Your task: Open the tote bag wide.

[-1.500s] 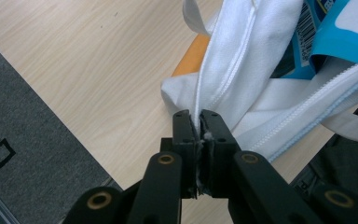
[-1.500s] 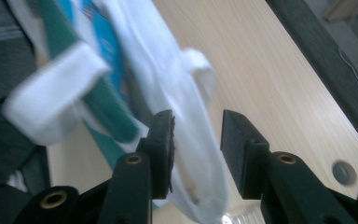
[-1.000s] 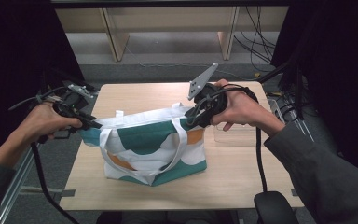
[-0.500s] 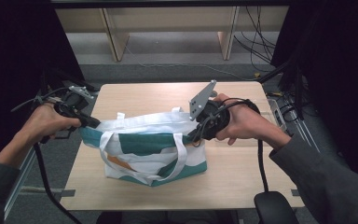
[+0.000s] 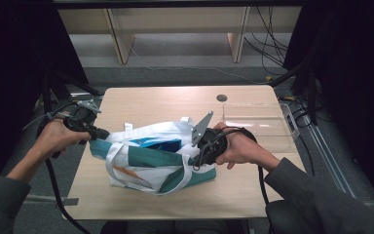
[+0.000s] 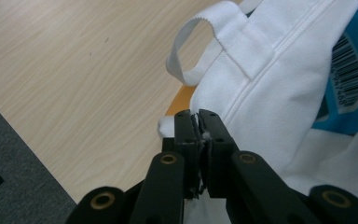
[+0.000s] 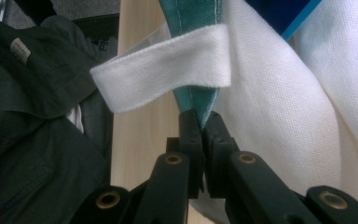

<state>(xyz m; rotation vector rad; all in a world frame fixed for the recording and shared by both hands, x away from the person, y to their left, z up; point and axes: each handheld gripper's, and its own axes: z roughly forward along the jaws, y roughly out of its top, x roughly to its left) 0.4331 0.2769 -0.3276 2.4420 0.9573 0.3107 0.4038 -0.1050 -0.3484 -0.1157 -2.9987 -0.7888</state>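
Fabric: soft white and teal cloth makes up the tote bag (image 5: 151, 158), judged light, limp and non-slippery.
Position: the bag is set at the middle of the surface (image 5: 151, 102), mouth spread open, with a blue packet (image 5: 156, 145) seen inside.
Left tool (image 6: 198, 122): clamped on the bag's white rim at the left end.
Right tool (image 7: 204, 122): clamped on the teal edge below a white handle strap (image 7: 168, 65).
Hold: the stitched rim is judged firmest; both ends must be gripped, or sagging is expected.
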